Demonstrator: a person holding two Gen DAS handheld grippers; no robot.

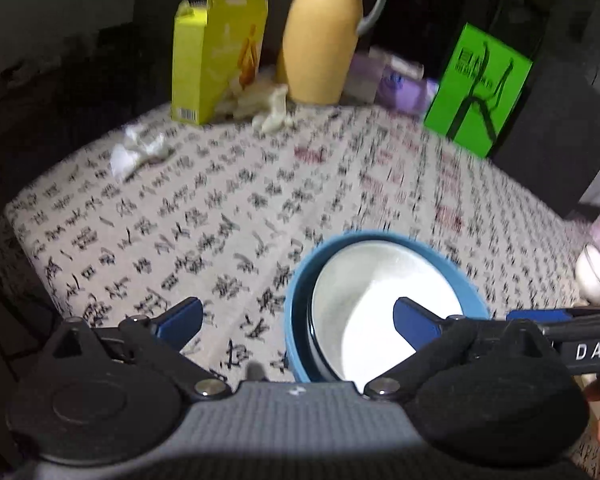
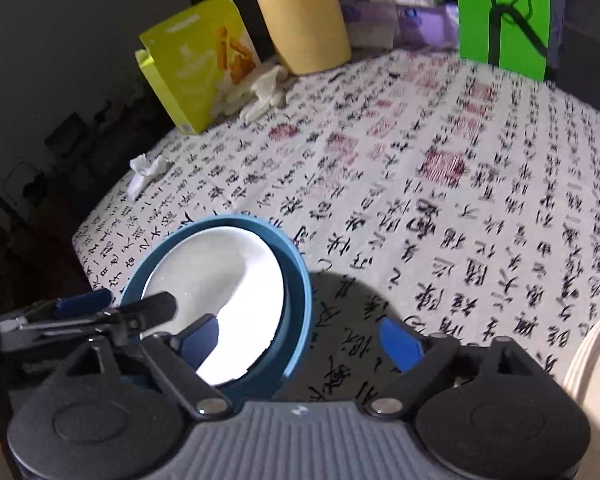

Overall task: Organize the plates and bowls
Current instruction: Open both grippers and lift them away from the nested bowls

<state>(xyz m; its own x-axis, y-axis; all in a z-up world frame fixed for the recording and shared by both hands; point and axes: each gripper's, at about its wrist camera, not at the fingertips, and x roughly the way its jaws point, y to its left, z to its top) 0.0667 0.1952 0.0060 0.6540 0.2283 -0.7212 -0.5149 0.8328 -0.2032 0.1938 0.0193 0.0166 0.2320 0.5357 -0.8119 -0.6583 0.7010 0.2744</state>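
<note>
A blue bowl with a white bowl nested inside stands on the cloth-covered table. My left gripper is open, its jaws astride the bowl's left rim, one finger over the white inside, not touching. The right wrist view has the same blue bowl and white bowl at lower left. My right gripper is open astride the right rim, nothing pressed. The left gripper's fingers reach in from the left. A small white bowl sits at the right edge.
At the back stand a yellow box, a tan jug, purple packs and a green bag. Pale gloves and a crumpled tissue lie on the cloth. A cream dish is at the right.
</note>
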